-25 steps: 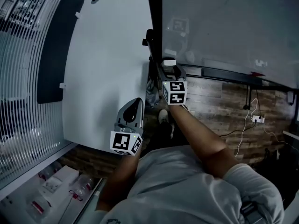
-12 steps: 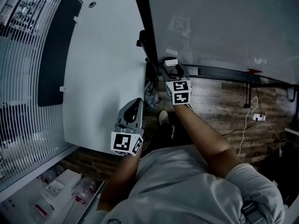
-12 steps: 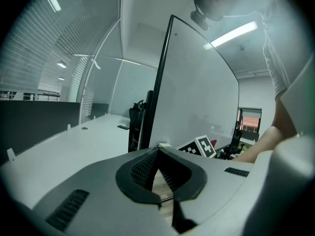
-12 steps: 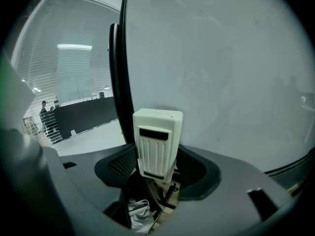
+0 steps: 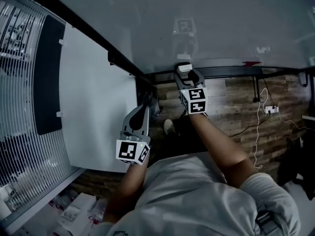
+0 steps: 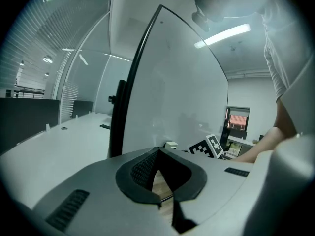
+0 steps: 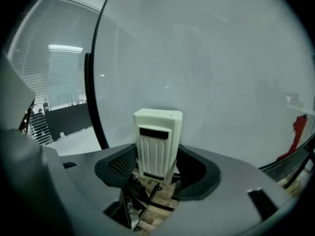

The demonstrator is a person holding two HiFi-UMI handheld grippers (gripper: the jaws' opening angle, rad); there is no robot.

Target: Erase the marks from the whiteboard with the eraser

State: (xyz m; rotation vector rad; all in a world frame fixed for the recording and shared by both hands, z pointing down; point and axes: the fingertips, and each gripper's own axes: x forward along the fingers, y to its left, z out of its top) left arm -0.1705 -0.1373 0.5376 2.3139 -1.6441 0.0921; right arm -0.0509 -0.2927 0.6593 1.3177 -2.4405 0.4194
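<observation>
Looking down through the head view, we count two grippers, one eraser, one whiteboard and one desk. The left gripper [image 5: 143, 108] hangs at the right edge of the white desk [image 5: 93, 112], close to its near right corner. The right gripper [image 5: 186, 74] is well past that edge and pinches the white eraser [image 5: 184, 68] at the lower rim of the whiteboard [image 5: 231, 18]. We see one red mark [image 5: 251, 63] on the board, to the right of the eraser and apart from it. Whether the eraser touches the board we cannot tell.

In the left gripper view, the left gripper [image 6: 158, 154] has its jaws pressed together with nothing between them. The whiteboard [image 6: 172, 97] stands edge-on ahead and the desk [image 6: 49, 146] stretches away to the left. One marker cube [image 6: 209, 145], the right gripper's, shows low against the board.

In the right gripper view, the right gripper [image 7: 156, 168] grips the one eraser [image 7: 157, 136] upright between its jaws. The whiteboard [image 7: 206, 68] fills the view behind it, and the red mark [image 7: 298, 127] sits at the far right.

Against the head view of half a second ago, the whiteboard now spans the whole top of the picture and the desk takes up less of it. The right gripper and eraser stand nearer the red mark. The left gripper keeps its place by the desk's right edge, jaws unchanged.
</observation>
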